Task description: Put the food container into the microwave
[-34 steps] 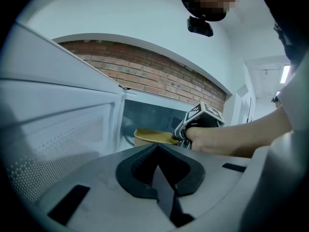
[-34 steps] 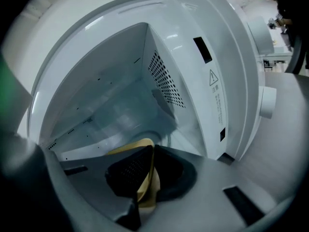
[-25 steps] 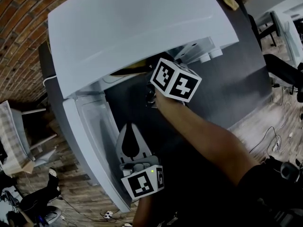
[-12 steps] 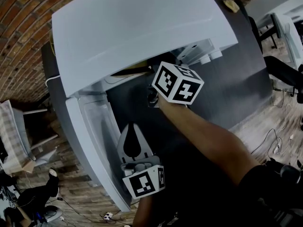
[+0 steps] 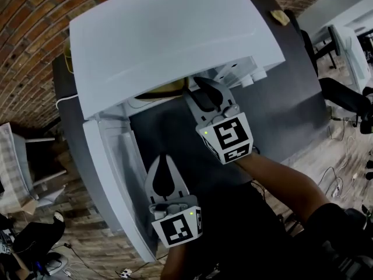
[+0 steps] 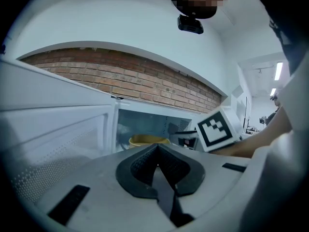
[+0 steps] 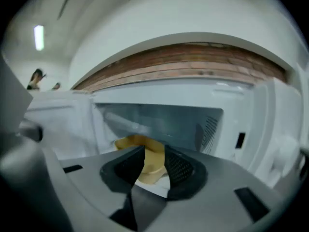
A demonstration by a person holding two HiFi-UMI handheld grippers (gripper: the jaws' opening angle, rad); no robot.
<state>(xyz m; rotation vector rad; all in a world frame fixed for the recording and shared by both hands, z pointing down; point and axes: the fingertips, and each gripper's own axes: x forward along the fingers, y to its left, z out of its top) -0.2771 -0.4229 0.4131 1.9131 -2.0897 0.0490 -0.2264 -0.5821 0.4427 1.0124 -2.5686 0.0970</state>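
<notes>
The yellow food container point(image 5: 167, 88) sits inside the white microwave point(image 5: 169, 34), seen through the cavity opening point(image 7: 164, 122). In the left gripper view the container point(image 6: 148, 140) shows just past the jaws. My right gripper point(image 5: 201, 85) is at the cavity mouth, and its jaws have just been opening. They stand apart with nothing pressed between the pads. The container point(image 7: 145, 158) shows through their gap point(image 7: 154, 151), farther in. My left gripper point(image 5: 164, 158) hangs in front of the open door point(image 5: 116, 174) with its pads point(image 6: 157, 149) shut together on nothing.
The microwave stands on a dark table point(image 5: 291, 86) against a brick wall point(image 5: 29, 39). Its door swings out to the left, and the control panel with knobs point(image 5: 252, 72) is to the right of the cavity. Chairs and cables lie on the wooden floor point(image 5: 344, 150).
The right gripper has drawn back out of the microwave, risen and rolled, so its marker cube now faces up. Its jaws went from closed to apart. The left gripper stayed put.
</notes>
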